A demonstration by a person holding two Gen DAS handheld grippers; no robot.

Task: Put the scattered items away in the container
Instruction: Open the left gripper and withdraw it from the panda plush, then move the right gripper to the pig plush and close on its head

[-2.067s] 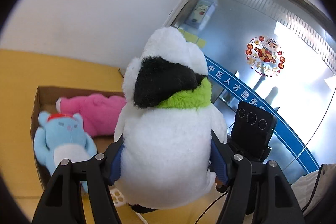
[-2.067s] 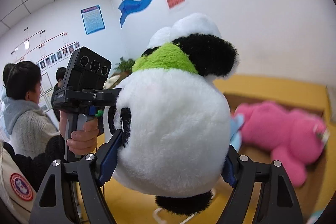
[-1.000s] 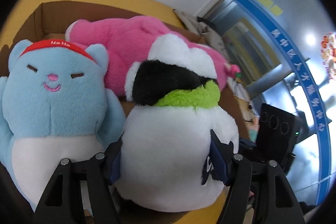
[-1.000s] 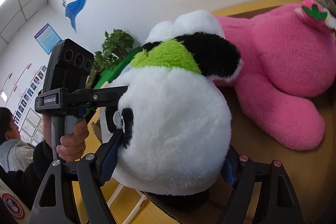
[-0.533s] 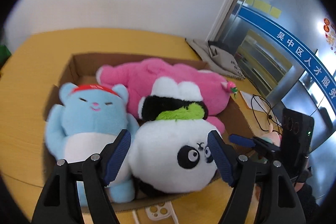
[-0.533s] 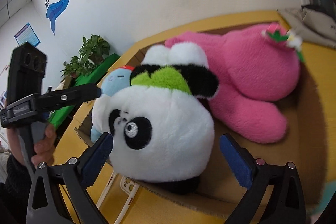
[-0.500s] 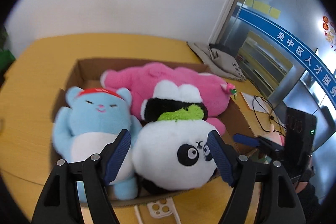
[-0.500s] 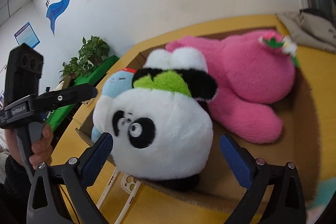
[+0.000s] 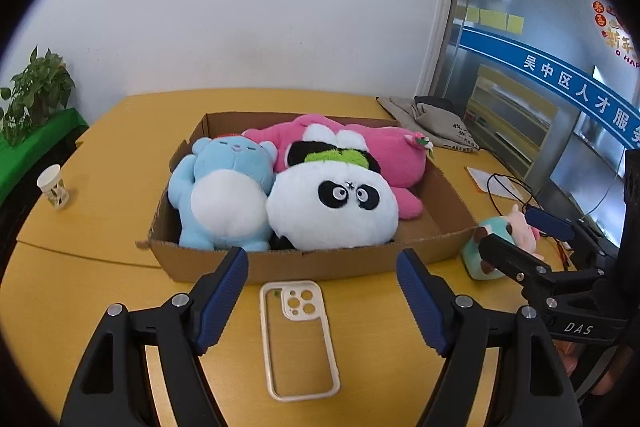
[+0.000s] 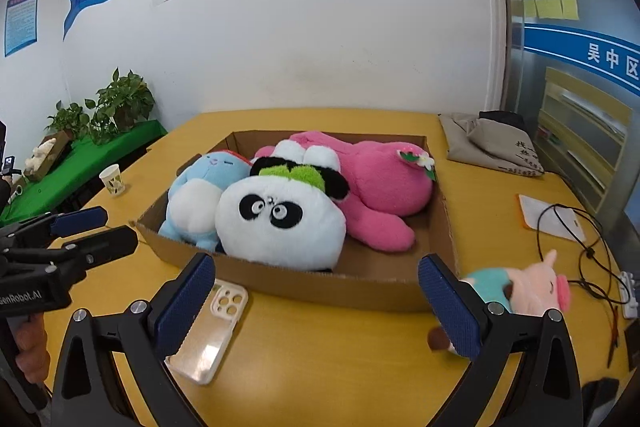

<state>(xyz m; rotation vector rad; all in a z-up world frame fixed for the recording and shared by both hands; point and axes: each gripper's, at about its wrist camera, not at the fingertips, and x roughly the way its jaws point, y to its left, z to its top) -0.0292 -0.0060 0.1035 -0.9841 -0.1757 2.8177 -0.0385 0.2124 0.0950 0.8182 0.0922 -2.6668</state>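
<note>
A shallow cardboard box (image 9: 304, 267) (image 10: 328, 285) on the yellow table holds a blue bear (image 9: 224, 195) (image 10: 200, 199), a pink plush (image 9: 384, 155) (image 10: 384, 187) and a panda plush (image 9: 332, 207) (image 10: 280, 223). A small pink-and-teal plush (image 9: 500, 243) (image 10: 524, 291) lies on the table right of the box. A cream phone case (image 9: 298, 335) (image 10: 212, 331) lies in front of the box. My left gripper (image 9: 322, 299) is open and empty, back from the box. My right gripper (image 10: 316, 303) is open and empty, near the front wall.
A paper cup (image 9: 54, 185) (image 10: 113, 179) stands at the table's left. A grey cloth bag (image 9: 436, 123) (image 10: 492, 143), a paper sheet (image 10: 552, 219) and black cables (image 10: 580, 243) lie at the right. Plants (image 10: 108, 107) stand at the left.
Both grippers carried the panda over the box, opened and let it go inside. They then drew back toward the table's front, leaving the panda beside the blue bear.
</note>
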